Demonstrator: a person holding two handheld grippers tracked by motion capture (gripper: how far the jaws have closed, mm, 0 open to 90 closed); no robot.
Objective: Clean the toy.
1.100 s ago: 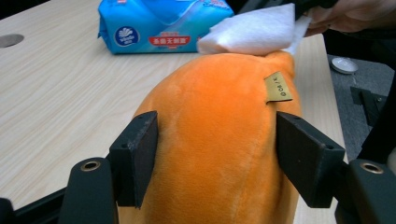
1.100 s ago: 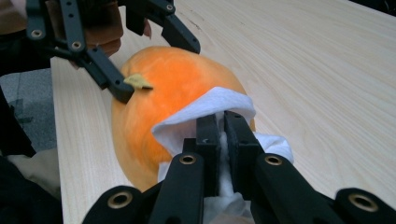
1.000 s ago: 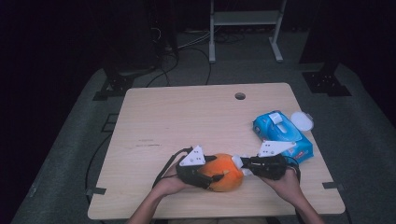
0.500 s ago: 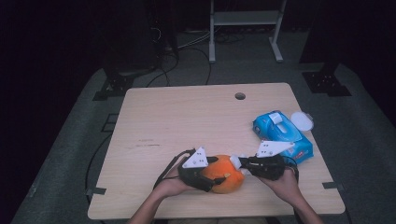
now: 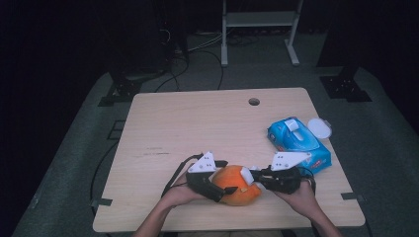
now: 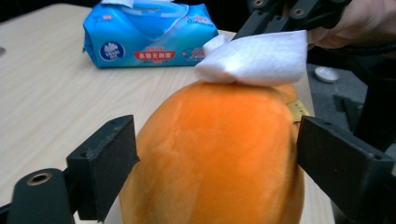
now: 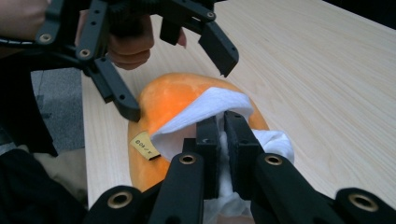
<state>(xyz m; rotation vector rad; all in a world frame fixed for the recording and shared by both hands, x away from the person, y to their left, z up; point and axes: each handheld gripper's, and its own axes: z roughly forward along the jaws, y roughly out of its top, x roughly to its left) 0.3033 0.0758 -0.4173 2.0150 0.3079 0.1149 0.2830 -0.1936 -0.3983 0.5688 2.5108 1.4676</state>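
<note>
Currently, your left gripper (image 5: 221,183) sits at the near edge of the table (image 5: 197,118), with its jaws spread wide on either side of the orange plush fruit (image 5: 238,185); in the left gripper view the orange body (image 6: 219,154) fills the gap between the two pads, close to both, though firm contact on either pad cannot be confirmed. Just to the right of that tool, the fruit rests on the tabletop between your two hands. Its small yellow tag (image 7: 144,145) faces the right gripper's camera. On top of the fruit, at the end nearer your right tool, lies a folded white wipe (image 6: 254,58), touching the orange surface. Your right gripper (image 7: 222,140) has its jaws drawn together and clamped on that wipe (image 7: 205,109), pressing it against the fruit. Beyond and to the right of the right gripper lies a blue pack of wet wipes (image 5: 296,143), with a round white lid (image 5: 320,129) just beside its far end.
</note>
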